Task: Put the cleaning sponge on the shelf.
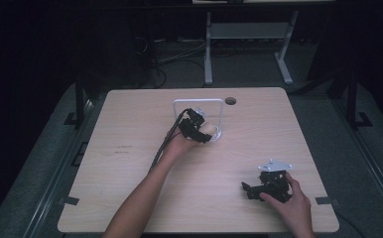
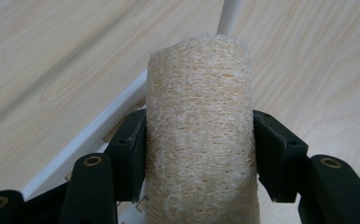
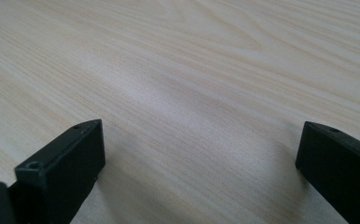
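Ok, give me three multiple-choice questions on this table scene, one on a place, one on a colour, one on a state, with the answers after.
1. Where is the left gripper?
A. By the white frame
B. At the table's near right corner
C. Off the table

2. What colour is the loofah?
A. Blue
B. Pale cream
C. Black

3. How do the right gripper's jaws stand?
A. Shut on the loofah
B. Shut on a cup
C. Open, nothing between them

Answers: 1 A, the high view shows it right beside the frame. 2 B, the left gripper view shows cream fibres. 3 C, the right gripper view shows bare wood between the jaws.
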### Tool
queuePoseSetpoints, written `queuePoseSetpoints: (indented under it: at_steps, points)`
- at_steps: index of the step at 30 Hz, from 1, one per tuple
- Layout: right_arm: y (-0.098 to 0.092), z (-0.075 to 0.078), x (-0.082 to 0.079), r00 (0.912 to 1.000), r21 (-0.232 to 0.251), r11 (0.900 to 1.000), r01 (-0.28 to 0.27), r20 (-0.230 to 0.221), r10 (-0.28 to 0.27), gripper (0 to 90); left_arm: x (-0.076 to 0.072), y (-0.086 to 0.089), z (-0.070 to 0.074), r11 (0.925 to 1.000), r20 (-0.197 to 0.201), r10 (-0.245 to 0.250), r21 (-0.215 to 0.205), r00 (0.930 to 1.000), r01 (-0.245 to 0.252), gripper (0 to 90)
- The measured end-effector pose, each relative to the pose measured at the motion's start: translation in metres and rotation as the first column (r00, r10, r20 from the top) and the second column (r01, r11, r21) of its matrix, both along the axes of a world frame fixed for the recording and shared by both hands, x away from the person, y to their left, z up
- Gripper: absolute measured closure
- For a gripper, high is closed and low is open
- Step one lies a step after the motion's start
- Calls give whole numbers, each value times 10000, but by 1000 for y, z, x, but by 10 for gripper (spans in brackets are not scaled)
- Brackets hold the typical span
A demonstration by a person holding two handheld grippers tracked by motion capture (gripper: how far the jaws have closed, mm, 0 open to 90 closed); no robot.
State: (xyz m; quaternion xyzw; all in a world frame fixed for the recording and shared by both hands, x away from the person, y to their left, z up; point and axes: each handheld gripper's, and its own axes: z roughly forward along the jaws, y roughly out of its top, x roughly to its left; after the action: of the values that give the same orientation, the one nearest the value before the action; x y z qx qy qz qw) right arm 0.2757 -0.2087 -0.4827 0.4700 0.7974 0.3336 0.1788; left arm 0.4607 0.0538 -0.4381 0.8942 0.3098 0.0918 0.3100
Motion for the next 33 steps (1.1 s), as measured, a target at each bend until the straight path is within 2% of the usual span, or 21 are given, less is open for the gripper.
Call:
queuePoseSetpoints:
  at_steps: [5, 7, 14, 19, 24, 30, 33]
  points:
    - [0, 0, 0, 10000, 21, 10000, -4, 4, 4, 9, 5, -2, -2, 10000, 15, 5, 78, 10000, -6, 416]
    - [0, 0, 0, 10000, 21, 10000, -6, 2, 6, 9, 8, -4, -2, 9995, 39, -40, 316, 10000, 38, 416]
    - [0, 0, 0, 10000, -6, 10000, -3, 10, 3, 9, 11, -6, -6, 9992, -110, -37, 399, 9999, 42, 413]
    - [0, 0, 0, 10000, -10, 10000, -3, 10, 3, 9, 13, -6, -9, 9995, -222, -11, 313, 9998, 18, 406]
    - [0, 0, 0, 10000, -8, 10000, -2, 10, 2, 9, 13, -5, -9, 9997, -279, -11, 245, 9996, 18, 363]
    - [0, 0, 0, 10000, 23, 10000, -4, 3, 4, 9, 7, 2, 2, 10000, -49, -3, 99, 10000, 3, 354]
    - [0, 0, 0, 10000, 3, 10000, 3, 1, -3, 9, 0, 6, 9, 9997, -42, 104, -226, 9999, -105, 355]
